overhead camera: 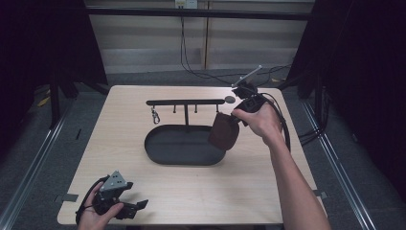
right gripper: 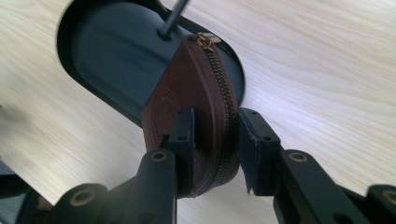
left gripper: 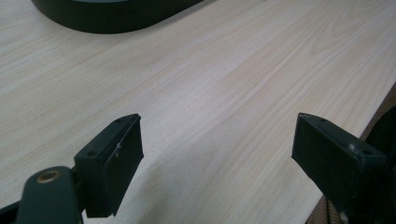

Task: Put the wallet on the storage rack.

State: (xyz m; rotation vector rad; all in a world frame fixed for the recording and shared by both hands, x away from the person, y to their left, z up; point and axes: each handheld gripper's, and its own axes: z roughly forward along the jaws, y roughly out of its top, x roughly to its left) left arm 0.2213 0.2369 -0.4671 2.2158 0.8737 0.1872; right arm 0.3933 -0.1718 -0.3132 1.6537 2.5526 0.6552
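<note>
Brown zip pouch (right gripper: 201, 107) being carried over the black oval tray (overhead camera: 158, 155).
It is being clamped between the right gripper (right gripper: 212, 140) jaws, above the tray's right end beside the hook stand (overhead camera: 186, 102); lowering into the tray or hanging is judged next. The left gripper (left gripper: 217, 154) is being rested open-jawed, empty, near the table (overhead camera: 201, 191) front edge.

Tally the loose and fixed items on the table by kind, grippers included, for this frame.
Brown zip pouch: 1
Black hook stand with oval tray: 1
Metal clasp on the stand's bar: 1
Grippers: 2, left gripper and right gripper
Total: 5
</note>
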